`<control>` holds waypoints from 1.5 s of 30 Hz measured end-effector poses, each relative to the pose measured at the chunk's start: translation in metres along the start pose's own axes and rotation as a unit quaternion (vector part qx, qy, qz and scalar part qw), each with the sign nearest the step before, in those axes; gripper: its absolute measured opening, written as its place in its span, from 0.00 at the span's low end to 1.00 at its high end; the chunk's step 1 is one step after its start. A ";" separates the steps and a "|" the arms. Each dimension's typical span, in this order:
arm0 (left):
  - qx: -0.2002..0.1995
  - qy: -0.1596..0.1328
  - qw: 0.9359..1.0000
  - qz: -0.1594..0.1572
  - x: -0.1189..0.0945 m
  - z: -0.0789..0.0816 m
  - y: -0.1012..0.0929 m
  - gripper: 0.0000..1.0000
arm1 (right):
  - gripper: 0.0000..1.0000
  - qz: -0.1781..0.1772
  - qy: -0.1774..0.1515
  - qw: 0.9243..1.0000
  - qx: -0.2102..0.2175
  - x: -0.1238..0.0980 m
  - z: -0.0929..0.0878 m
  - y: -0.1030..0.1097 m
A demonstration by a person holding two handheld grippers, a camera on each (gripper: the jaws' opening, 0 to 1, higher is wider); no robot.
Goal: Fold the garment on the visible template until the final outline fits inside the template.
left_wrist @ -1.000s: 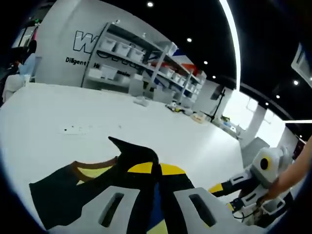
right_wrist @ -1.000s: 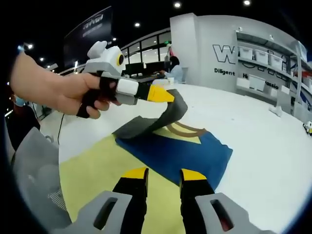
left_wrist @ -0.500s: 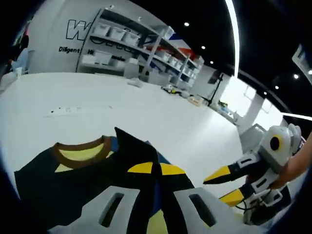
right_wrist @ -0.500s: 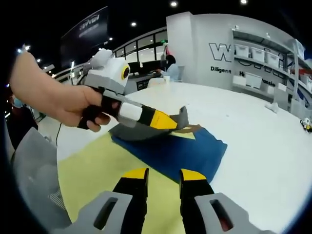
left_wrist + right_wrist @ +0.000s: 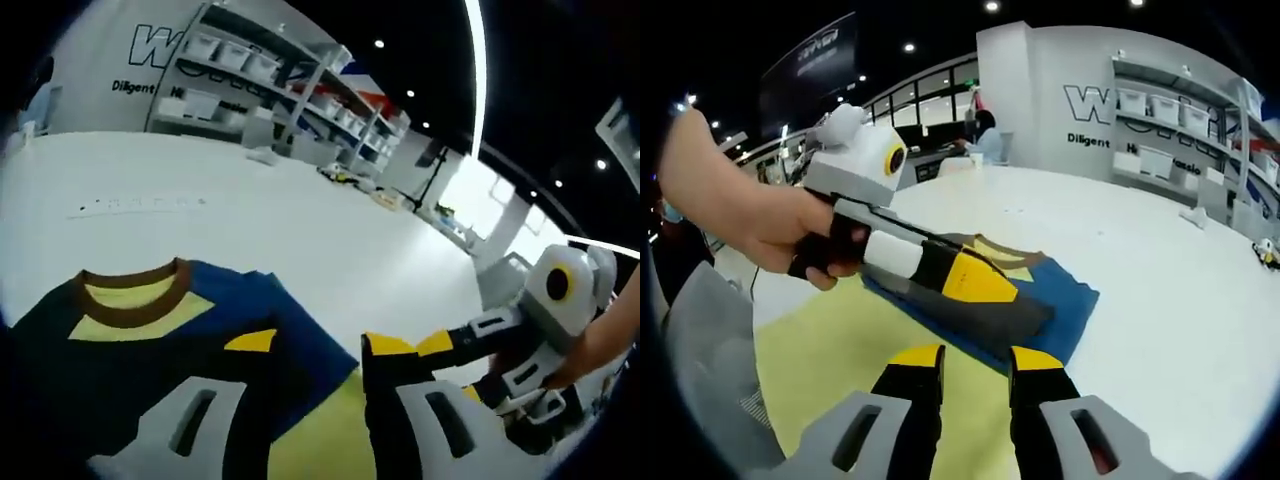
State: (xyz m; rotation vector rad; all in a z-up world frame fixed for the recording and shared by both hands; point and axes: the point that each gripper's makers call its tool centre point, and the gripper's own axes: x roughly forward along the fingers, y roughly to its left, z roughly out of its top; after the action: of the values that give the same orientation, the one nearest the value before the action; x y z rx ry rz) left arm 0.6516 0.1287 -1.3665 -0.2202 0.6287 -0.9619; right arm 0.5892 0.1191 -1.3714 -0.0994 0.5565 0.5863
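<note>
- Right gripper [image 5: 975,362]: in the right gripper view its two yellow-tipped jaws rise from the bottom edge, apart, with nothing between them. They stand over the yellow template [image 5: 830,355].
- Left gripper [image 5: 310,345]: in the left gripper view its jaws stand wide apart, nothing held. The left jaw is over the dark part of the garment [image 5: 150,330]; the right jaw is over the template [image 5: 320,440].
- In the right gripper view the left gripper [image 5: 1025,318], held by a hand [image 5: 750,215], crosses from the left and lies low over the garment [image 5: 1065,305], its dark jaws pointing right.
- In the left gripper view the right gripper [image 5: 455,345] enters from the right, held by a hand [image 5: 600,345], its yellow tips close beside the left gripper's right jaw.
- Garment: blue and dark with a yellow chest panel and a brown collar [image 5: 130,295]. It lies flat, partly on the template and partly on the white table [image 5: 300,230].
- Far: shelving with white bins [image 5: 250,75] against a grey wall with lettering [image 5: 1110,105]; a seated person [image 5: 990,135] at the back.
</note>
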 end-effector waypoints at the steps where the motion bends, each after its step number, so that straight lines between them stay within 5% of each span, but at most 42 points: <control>1: 0.000 0.002 1.000 -0.005 -0.003 -0.001 -0.002 0.29 | 0.19 0.000 0.000 1.000 0.000 0.000 0.000 0.000; 12: 0.031 0.000 1.000 -0.005 -0.058 -0.017 0.005 0.21 | 0.19 0.003 0.002 1.000 -0.009 -0.003 -0.002 0.004; 20: 0.083 0.028 0.996 -0.004 -0.114 -0.047 0.013 0.25 | 0.19 0.026 0.011 0.999 -0.034 -0.008 -0.009 0.013; 32: 0.152 0.100 0.983 -0.010 -0.205 -0.109 0.025 0.28 | 0.22 0.111 0.054 0.989 -0.086 -0.027 -0.044 0.052; 38: 0.185 0.137 0.973 -0.027 -0.235 -0.139 0.020 0.29 | 0.21 0.133 0.065 0.984 -0.099 -0.044 -0.061 0.061; 43: 0.236 0.177 0.954 -0.057 -0.255 -0.162 0.010 0.30 | 0.21 0.168 0.076 0.976 -0.116 -0.061 -0.076 0.073; 45: 0.253 0.198 0.944 -0.069 -0.262 -0.173 0.008 0.30 | 0.19 0.187 0.092 0.967 -0.145 -0.069 -0.086 0.079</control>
State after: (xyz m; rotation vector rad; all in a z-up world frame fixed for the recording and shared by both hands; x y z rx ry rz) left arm 0.4468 0.3644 -1.4036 0.4020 0.7134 -1.2851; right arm 0.4575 0.1296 -1.4027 -0.3326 0.6719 1.0337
